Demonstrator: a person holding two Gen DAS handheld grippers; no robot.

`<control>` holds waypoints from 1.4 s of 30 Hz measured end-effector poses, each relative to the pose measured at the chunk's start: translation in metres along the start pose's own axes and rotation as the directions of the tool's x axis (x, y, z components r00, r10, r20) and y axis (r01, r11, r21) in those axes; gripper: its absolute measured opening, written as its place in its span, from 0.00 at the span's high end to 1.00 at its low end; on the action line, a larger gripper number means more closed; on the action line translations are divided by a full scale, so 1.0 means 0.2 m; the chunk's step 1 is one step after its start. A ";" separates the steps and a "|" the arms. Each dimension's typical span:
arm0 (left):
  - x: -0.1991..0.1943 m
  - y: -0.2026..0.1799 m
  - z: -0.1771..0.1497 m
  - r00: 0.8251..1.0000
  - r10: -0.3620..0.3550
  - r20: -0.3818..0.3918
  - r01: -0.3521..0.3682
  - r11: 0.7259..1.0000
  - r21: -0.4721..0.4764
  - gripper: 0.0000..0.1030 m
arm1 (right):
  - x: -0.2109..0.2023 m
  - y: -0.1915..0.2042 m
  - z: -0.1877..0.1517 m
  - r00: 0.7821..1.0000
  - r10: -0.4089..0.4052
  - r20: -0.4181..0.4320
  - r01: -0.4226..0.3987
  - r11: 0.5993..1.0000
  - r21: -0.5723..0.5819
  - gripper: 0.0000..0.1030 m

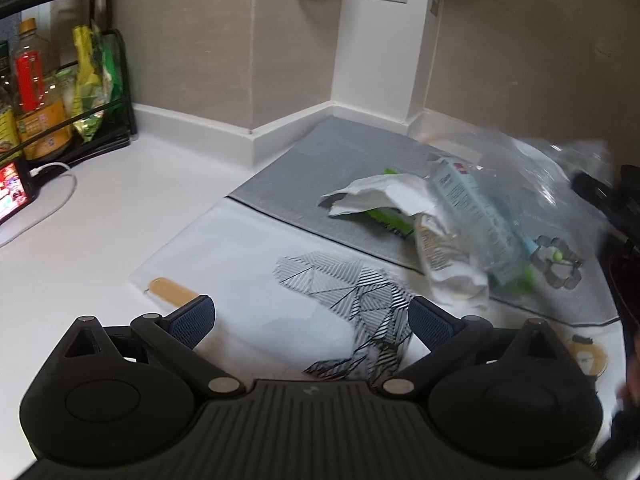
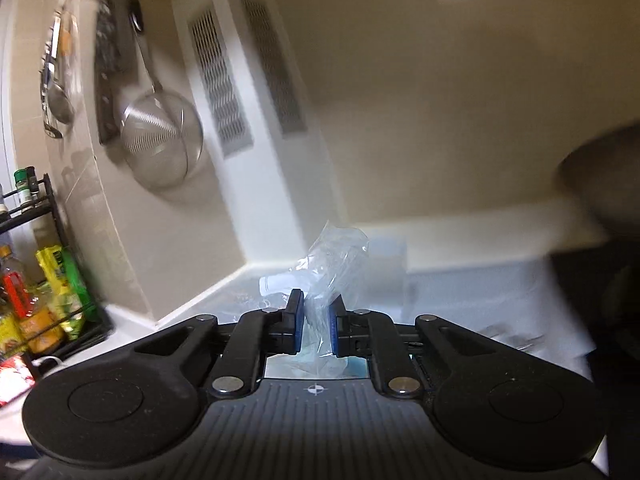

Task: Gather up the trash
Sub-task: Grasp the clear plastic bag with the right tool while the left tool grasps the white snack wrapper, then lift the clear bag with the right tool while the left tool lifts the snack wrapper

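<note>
the clear plastic bag sits pinched between the right gripper pads, its crumpled top sticking up above the fingertips, jaws nearly together and clamped on the film. in the left wrist view the same bag bulges w/ trash: a pale blue carton, a white torn wrapper and a green packet, all spilling over the grey mat on the white counter. right gripper points roughly level toward the corner wall, view rolled and blurred. left gripper hangs tilted down over a striped black-and-white wrapper, jaws wide apart, nothing between them. a wooden ice-pop stick lies just beside its left finger.
</note>
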State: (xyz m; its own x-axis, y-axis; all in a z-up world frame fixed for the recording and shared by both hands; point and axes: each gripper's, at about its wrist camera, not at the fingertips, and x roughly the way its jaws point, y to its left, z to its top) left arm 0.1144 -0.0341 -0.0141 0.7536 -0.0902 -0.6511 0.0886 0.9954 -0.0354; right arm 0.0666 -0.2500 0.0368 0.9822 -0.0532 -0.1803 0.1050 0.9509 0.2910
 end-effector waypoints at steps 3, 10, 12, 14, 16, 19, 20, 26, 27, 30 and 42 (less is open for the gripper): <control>0.05 -0.06 0.04 0.999 -0.037 -0.007 0.037 0.999 -0.010 0.00 | -0.18 -0.03 -0.06 0.996 -0.077 0.040 0.078 0.997 -0.016 0.86; 0.26 -0.19 0.16 0.994 -0.098 -0.054 0.096 0.995 -0.036 0.00 | -0.29 -0.16 -0.19 0.988 -0.135 -0.071 0.136 0.991 0.009 0.86; 0.33 -0.19 0.19 0.986 -0.146 -0.077 0.139 0.986 -0.097 0.00 | -0.30 -0.19 -0.20 0.986 -0.138 -0.093 0.140 0.990 0.020 0.86; 0.41 -0.19 0.22 0.972 -0.207 -0.109 0.189 0.969 -0.158 0.03 | -0.30 -0.19 -0.19 0.986 -0.140 -0.087 0.142 0.990 0.019 0.86; 0.46 -0.18 0.23 0.957 -0.256 -0.139 0.222 0.949 -0.223 0.14 | -0.30 -0.19 -0.18 0.988 -0.135 -0.081 0.137 0.990 0.018 0.86; 0.56 -0.17 0.23 0.922 -0.331 -0.200 0.259 0.913 -0.314 0.29 | -0.31 -0.20 -0.19 0.989 -0.130 -0.074 0.132 0.991 0.016 0.86; 0.58 -0.17 0.23 0.913 -0.352 -0.208 0.271 0.902 -0.337 0.34 | -0.31 -0.20 -0.19 0.989 -0.128 -0.073 0.129 0.991 0.021 0.86; 0.48 -0.17 0.22 0.927 -0.350 -0.135 0.295 0.902 -0.314 0.75 | -0.31 -0.21 -0.18 0.991 -0.114 -0.066 0.116 0.993 0.022 0.86; 0.44 -0.16 0.22 0.932 -0.342 -0.123 0.293 0.907 -0.303 0.75 | -0.31 -0.20 -0.18 0.991 -0.116 -0.061 0.117 0.993 0.018 0.86; 0.33 -0.08 0.21 0.942 -0.323 -0.087 0.291 0.920 -0.263 0.76 | -0.33 -0.19 -0.17 0.994 -0.095 -0.061 0.096 0.995 0.016 0.86; 0.09 0.07 0.16 0.995 -0.103 -0.007 0.103 0.995 0.013 0.77 | -0.33 -0.11 -0.25 0.989 -0.077 -0.124 0.076 0.997 -0.015 0.86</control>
State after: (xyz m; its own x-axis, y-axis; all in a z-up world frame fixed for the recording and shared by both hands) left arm 0.1508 -0.0222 -0.0022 0.7356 -0.1922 -0.6496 0.1741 0.9803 -0.0928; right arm -0.0077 -0.2525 -0.0048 0.9441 -0.0884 -0.3177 0.1770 0.9486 0.2622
